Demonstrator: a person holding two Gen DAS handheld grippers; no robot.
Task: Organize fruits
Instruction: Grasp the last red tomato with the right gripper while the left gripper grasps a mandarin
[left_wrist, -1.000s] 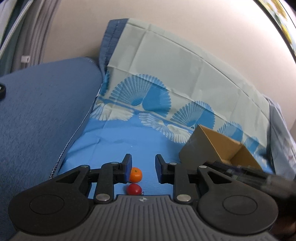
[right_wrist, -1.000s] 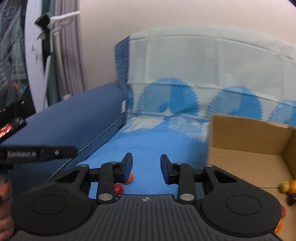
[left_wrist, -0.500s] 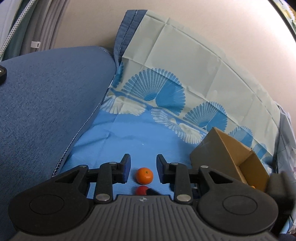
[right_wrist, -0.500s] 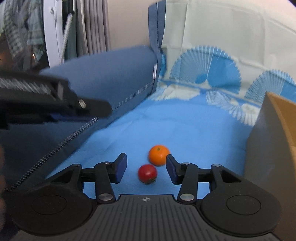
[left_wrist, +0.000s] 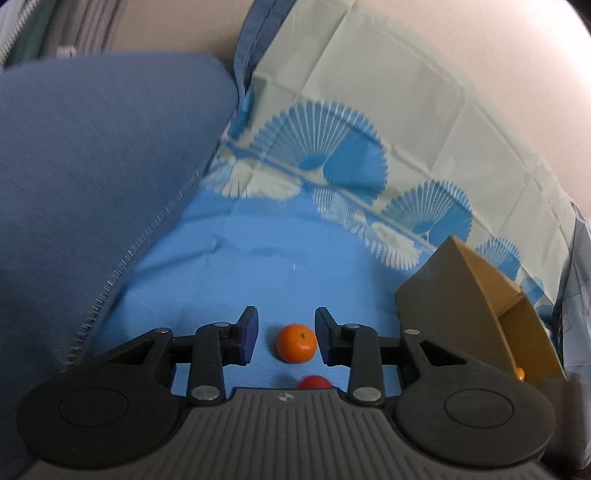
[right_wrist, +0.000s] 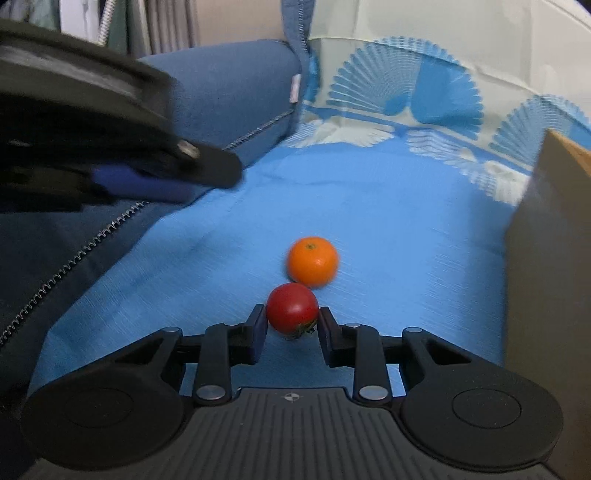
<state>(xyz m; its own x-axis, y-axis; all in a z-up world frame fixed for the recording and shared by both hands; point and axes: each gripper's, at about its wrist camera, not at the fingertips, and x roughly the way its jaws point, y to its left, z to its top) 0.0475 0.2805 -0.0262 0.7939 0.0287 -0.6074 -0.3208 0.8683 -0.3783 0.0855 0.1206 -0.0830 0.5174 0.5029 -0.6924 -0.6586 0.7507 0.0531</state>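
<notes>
A small orange (left_wrist: 296, 343) and a red tomato (right_wrist: 292, 308) lie on a blue patterned cloth (right_wrist: 369, 206). My left gripper (left_wrist: 284, 326) is open, with the orange between its fingers, nearer the right one. The tomato's top (left_wrist: 314, 382) shows just behind it. My right gripper (right_wrist: 291, 323) is open, its fingertips on either side of the tomato, close to it. The orange (right_wrist: 313, 261) lies just beyond the tomato. The left gripper (right_wrist: 140, 162) shows blurred at the upper left of the right wrist view.
An open cardboard box (left_wrist: 476, 299) stands on the right, with an orange fruit (left_wrist: 520, 373) inside; its wall (right_wrist: 546, 258) is close to my right gripper. A blue sofa cushion (left_wrist: 92, 177) rises on the left. The cloth runs up the backrest (left_wrist: 388, 85).
Both grippers moved forward and down toward the fruits. The orange now sits between the left fingers. The right fingers have narrowed and reached the tomato's sides.
</notes>
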